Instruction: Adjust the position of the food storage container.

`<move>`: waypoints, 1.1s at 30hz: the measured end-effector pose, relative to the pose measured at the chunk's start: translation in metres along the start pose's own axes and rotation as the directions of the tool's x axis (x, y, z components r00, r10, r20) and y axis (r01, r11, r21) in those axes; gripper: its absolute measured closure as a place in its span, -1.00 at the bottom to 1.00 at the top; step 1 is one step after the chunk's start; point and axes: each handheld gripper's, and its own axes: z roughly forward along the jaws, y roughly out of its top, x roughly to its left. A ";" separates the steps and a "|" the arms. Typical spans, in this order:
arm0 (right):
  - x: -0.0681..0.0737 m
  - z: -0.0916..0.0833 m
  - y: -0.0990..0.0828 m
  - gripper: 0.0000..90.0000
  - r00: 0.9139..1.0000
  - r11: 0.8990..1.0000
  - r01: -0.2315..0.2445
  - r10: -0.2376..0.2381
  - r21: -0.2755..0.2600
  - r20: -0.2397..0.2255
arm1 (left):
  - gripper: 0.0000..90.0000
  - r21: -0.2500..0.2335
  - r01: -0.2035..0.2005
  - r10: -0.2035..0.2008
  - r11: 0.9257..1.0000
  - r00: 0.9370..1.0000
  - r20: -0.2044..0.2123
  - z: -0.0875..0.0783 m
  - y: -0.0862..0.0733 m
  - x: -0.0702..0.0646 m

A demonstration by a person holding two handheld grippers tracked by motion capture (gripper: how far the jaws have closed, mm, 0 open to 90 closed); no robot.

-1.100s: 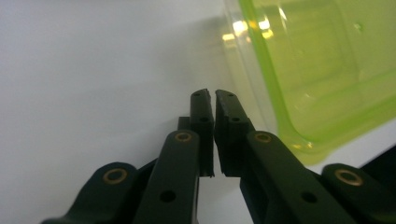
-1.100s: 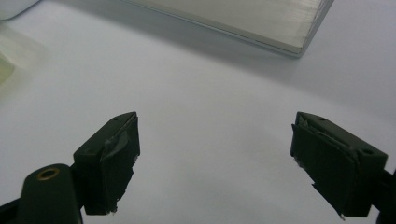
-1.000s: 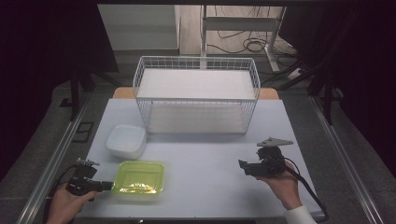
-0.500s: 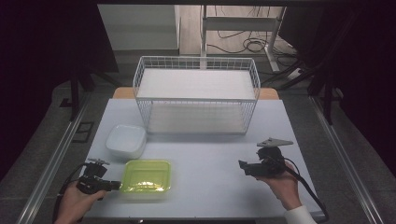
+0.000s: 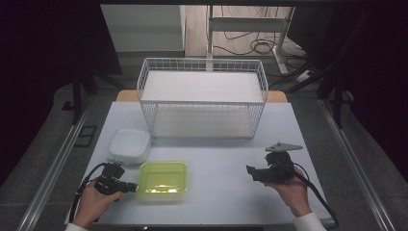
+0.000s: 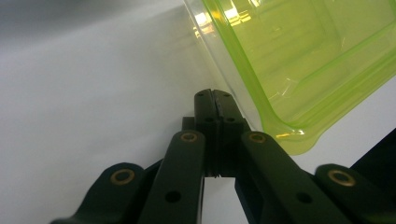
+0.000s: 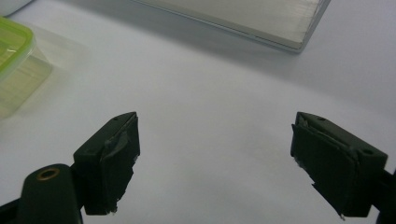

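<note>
Along the near left edge of the table (image 5: 211, 159), the left gripper (image 5: 126, 186) stands with its jaws fully closed and nothing between them; the left gripper view shows the two black pads pressed flat together, tips just beside the near wall of the green container (image 6: 299, 70). Compared with a second ago, that container has slid toward the table's centre, and the gripper has travelled with it, so the closed tips appear to be serving as a pusher rather than a clamp (contact between tip and wall cannot be confirmed, though the gap, if any, is very small). My reading is that a sideways shove is under way and that the container has not been lifted. It now sits flat on the table, in front of the white wire basket (image 5: 202, 98) and well apart from it, with a white lidded box (image 5: 129, 146) just behind its left corner. The right gripper (image 5: 251, 173) hovers at the near right with jaws spread wide and empty; in its own view the green container (image 7: 14, 51) lies off to the left, well apart.
</note>
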 end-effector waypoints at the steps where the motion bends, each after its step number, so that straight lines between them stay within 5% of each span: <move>1: 0.000 0.000 0.000 -0.66 1.000 1.000 0.000 0.000 0.001 0.001 | 0.99 0.011 -0.012 0.012 1.000 1.000 -0.001 0.001 0.002 -0.001; 33: 0.000 0.001 0.000 -0.66 1.000 1.000 0.001 -0.001 0.009 0.000 | 0.99 0.021 -0.125 0.125 0.992 0.992 0.028 0.030 0.048 -0.042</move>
